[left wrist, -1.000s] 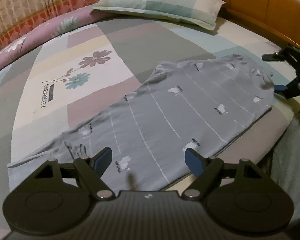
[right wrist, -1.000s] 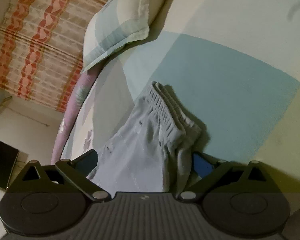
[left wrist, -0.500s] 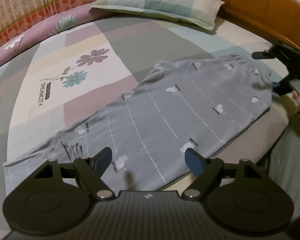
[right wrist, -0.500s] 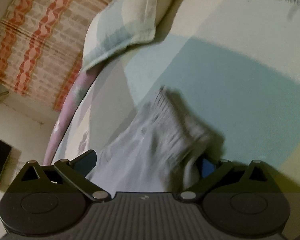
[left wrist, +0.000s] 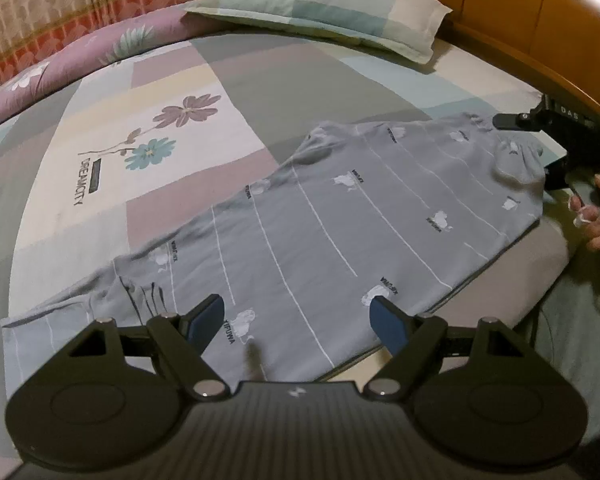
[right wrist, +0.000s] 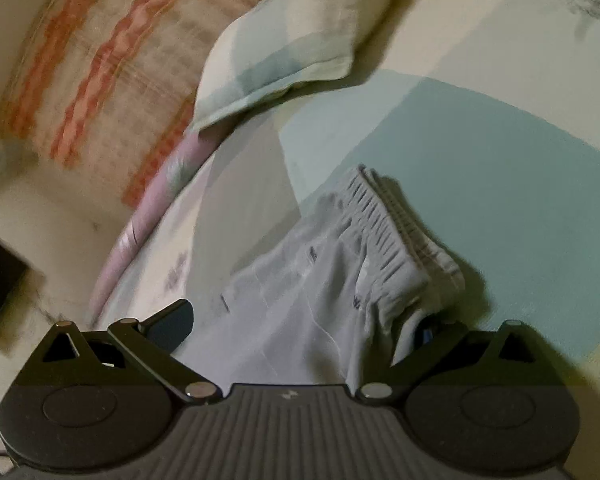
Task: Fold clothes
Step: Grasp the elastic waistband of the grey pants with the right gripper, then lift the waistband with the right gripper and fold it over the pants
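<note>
Grey trousers [left wrist: 340,216] (print "YIFUWA") on "DREAMCITY" bedsheet [left wrist: 112,152]

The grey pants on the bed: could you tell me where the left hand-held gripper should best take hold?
Probably the leg cuff of the grey pants, approached from the bed's near edge: the cuff lies flat, its edge exposed.
</note>
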A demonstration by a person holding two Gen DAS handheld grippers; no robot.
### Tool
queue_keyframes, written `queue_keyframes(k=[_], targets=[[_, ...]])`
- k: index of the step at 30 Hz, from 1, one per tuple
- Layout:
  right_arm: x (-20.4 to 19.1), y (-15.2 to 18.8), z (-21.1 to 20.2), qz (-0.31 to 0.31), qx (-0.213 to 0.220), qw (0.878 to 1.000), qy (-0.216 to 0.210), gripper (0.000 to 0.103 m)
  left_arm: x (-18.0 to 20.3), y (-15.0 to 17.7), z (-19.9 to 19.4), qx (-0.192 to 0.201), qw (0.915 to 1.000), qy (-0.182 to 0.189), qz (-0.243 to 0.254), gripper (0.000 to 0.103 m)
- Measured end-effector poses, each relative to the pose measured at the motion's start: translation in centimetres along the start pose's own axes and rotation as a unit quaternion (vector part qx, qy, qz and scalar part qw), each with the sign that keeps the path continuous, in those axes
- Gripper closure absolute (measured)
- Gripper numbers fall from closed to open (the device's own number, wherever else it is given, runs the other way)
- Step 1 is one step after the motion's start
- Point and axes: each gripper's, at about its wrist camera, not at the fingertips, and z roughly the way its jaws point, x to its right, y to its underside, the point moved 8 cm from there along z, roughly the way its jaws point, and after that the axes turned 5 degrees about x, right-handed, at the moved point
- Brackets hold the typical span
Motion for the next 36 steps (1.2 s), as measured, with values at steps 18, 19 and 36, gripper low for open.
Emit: queue_keyframes(k=[18,19,36], targets=[[3.7,-1.0,0.6,0.015,0.079,0.994,0.073,0.08,-0.8,0.1,-1.4,0.02,0.9998,-0.002,-0.001,0.023],[3.6,-1.0,0.7,0.014,0.077,0.994,0.077,0.081,-0.9,0.1,-1.6,0.022,0.9998,-0.004,0.002,0.023],[-9.4,0.8,-0.7,-0.156,0.056,0.985,0.057,0.085,-7.4,2.5,-5.6,0.005,0.9941,-0.043,0.1,0.023]])
